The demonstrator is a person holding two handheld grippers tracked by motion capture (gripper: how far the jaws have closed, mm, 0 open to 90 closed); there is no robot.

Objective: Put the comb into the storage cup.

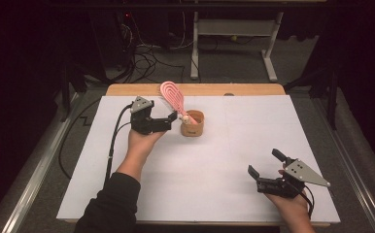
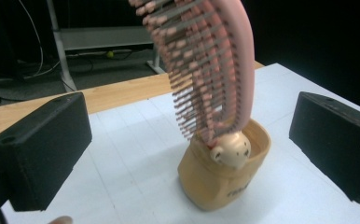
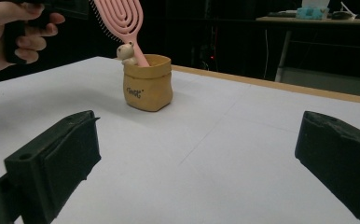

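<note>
A pink hairbrush (image 1: pixel 172 95) stands handle-down in a small tan pot (image 1: pixel 193 124) at the table's far middle, leaning left and away. A little cream bear figure (image 2: pixel 231 150) sits on the pot's rim. My left gripper (image 1: pixel 172 119) is just left of the pot, open. In the left gripper view its jaws stand wide on either side of the brush (image 2: pixel 215 60) and pot (image 2: pixel 220 184), touching neither. My right gripper (image 1: pixel 265 163) rests open near the front right, holding nothing. From it the pot (image 3: pixel 148 86) and brush (image 3: pixel 124 21) appear farther off.
A white sheet (image 1: pixel 224 160) covers the wooden table (image 1: pixel 253 89), with bare sheet between the grippers. Behind the table, a white desk frame (image 1: pixel 234 29) and cables (image 1: pixel 146 58) sit on the floor. The left hand (image 3: pixel 10 28) is at the upper left of the right gripper view.
</note>
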